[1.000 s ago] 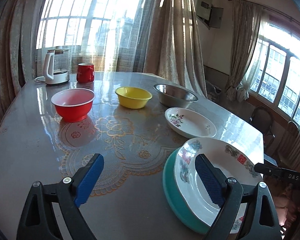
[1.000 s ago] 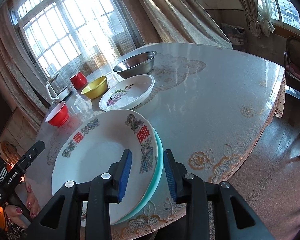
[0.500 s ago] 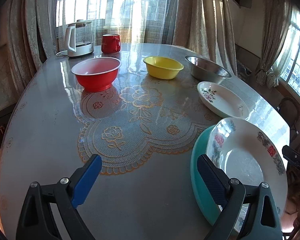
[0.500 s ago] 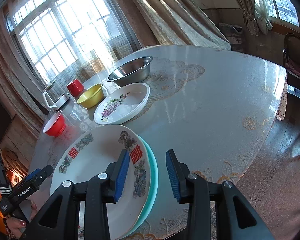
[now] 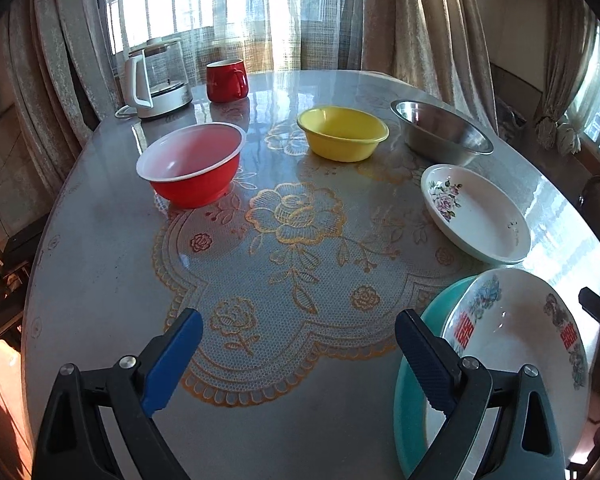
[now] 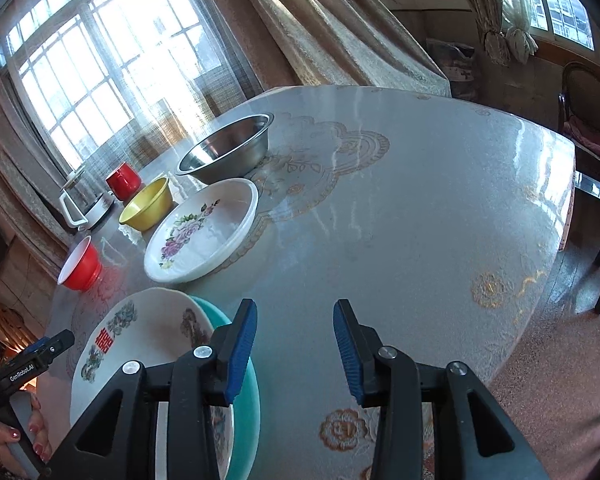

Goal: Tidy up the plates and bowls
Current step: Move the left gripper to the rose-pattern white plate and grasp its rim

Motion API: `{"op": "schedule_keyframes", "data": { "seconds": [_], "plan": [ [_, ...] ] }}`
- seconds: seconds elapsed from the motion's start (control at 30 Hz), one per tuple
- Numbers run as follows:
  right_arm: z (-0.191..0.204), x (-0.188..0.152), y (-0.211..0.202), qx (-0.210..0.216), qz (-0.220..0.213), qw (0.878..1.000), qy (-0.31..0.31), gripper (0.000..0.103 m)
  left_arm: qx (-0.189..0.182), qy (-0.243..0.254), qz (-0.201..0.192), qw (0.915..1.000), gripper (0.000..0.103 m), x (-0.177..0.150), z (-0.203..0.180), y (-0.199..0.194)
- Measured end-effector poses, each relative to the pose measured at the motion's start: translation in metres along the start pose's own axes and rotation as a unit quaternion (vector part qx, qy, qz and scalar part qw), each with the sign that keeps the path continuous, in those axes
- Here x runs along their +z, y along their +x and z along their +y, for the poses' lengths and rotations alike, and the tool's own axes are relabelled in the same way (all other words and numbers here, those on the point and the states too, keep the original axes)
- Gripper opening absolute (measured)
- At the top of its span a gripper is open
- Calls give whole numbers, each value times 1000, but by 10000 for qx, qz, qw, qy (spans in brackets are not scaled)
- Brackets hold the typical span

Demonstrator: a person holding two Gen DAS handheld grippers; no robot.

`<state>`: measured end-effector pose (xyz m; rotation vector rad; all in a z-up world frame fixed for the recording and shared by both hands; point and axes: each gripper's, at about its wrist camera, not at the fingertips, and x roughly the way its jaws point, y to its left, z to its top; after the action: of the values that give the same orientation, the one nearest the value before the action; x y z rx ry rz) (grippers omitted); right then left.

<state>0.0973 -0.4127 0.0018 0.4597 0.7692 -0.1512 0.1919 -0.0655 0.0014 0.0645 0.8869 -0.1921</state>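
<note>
The white plate (image 6: 140, 344) printed with red double-happiness characters is sitting on a teal plate (image 6: 246, 396) at the table's (image 6: 420, 208) near edge. The right gripper (image 6: 295, 344), its jaws just opening, is hovering empty beside them. The left gripper (image 5: 298, 354), probably lettered "GenRobot.AI", is gaping wide.

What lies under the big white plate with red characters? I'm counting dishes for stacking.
A teal plate sits directly under the white plate; only its rim edge shows. Whether anything lies beneath that cannot be seen.
</note>
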Motion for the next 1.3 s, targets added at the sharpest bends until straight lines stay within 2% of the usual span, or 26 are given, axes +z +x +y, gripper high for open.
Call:
{"op": "schedule_keyframes", "data": {
  "seconds": [0.1, 0.2, 0.37, 0.73, 0.8, 0.83, 0.87, 1.0, 1.07, 1.2, 1.3],
  "plan": [
    [0, 12, 14, 83, 145, 9999, -20, 41, -71, 86, 104, 9999, 98, 12, -7, 7],
    [1, 24, 30, 118, 272, 9995, -138, 43, -345, 148, 266, 9989, 98, 24, -11, 14],
    [-1, 44, 51, 230, 419, 9987, -167, 43, -638, 403, 297, 9967, 98, 47, -26, 22],
    [10, 74, 89, 597, 615, 9955, -406, 43, -1192, 798, 755, 9868, 97, 87, -61, 59],
    [11, 77, 95, 614, 642, 9951, -435, 43, -1321, 695, 901, 9847, 94, 91, -62, 68],
    [12, 78, 98, 656, 643, 9947, -454, 43, -1379, 633, 973, 9836, 90, 93, -64, 73],
    [15, 80, 101, 687, 659, 9942, -509, 43, -1402, 576, 1048, 9829, 86, 96, -64, 78],
    [22, 81, 117, 938, 789, 9898, -727, 42, -1429, 566, 1216, 9806, 79, 101, -72, 91],
    [23, 82, 123, 1050, 819, 9885, -715, 37, -1473, 637, 1267, 9789, 76, 102, -77, 96],
    [26, 84, 127, 1181, 793, 9861, -860, 35, -1445, 847, 1341, 9767, 69, 101, -88, 105],
    [30, 84, 130, 1188, 762, 9844, -1054, 29, -1445, 933, 1419, 9748, 62, 98, -93, 111]
  ]
}}
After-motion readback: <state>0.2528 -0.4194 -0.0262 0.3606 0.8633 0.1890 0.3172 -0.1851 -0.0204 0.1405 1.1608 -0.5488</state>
